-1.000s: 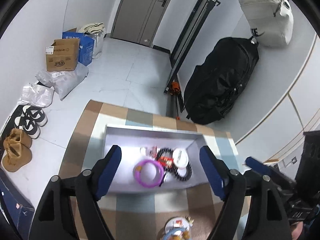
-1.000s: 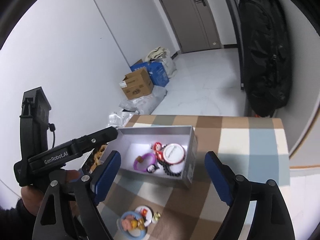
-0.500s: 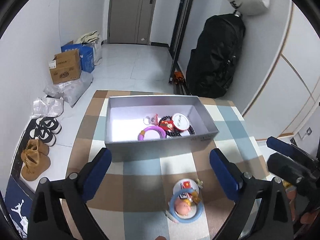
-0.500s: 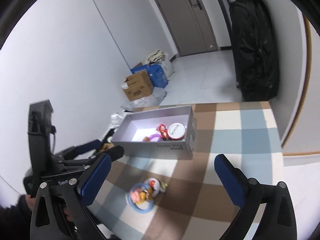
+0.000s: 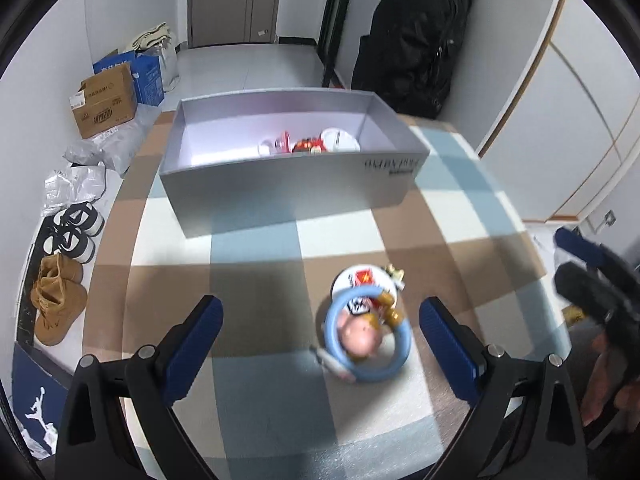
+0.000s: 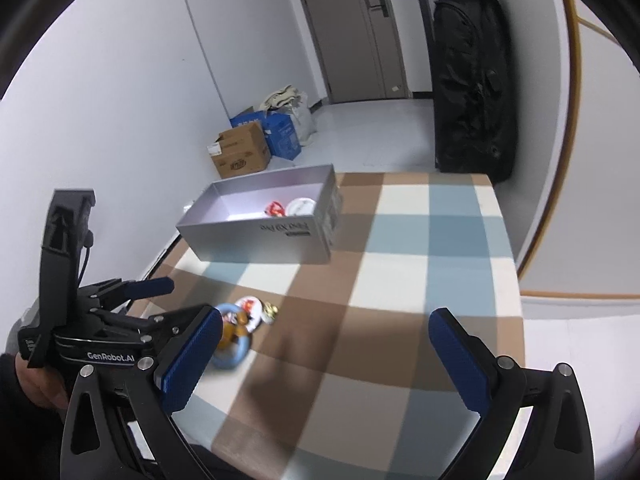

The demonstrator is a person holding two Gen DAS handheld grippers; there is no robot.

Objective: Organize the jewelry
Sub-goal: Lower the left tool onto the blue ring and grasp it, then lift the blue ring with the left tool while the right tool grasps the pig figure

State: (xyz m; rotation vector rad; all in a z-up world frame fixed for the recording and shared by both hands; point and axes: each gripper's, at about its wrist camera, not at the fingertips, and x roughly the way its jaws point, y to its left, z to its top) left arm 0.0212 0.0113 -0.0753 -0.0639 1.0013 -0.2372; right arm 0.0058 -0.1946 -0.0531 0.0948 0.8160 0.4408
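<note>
A grey box (image 5: 288, 184) stands at the far side of the checked table and holds a white round case (image 5: 340, 140) and red trinkets (image 5: 306, 146). It also shows in the right wrist view (image 6: 260, 236). Near the front lies a small pile: a light blue ring (image 5: 366, 344) with a pink figure on a white round badge (image 5: 362, 280). My left gripper (image 5: 320, 336) is open and empty, with the pile between its fingers. My right gripper (image 6: 324, 344) is open and empty over the table; the pile (image 6: 240, 328) lies by its left finger.
Cardboard and blue boxes (image 5: 108, 100), plastic bags and shoes (image 5: 60, 300) lie on the floor to the left. A black bag (image 5: 412, 36) leans on the wall behind the table. The table edge (image 6: 516, 280) runs on the right.
Both grippers have pulled back from the box toward the near side of the table and stayed open. The left gripper now frames the blue ring pile instead of the box.
</note>
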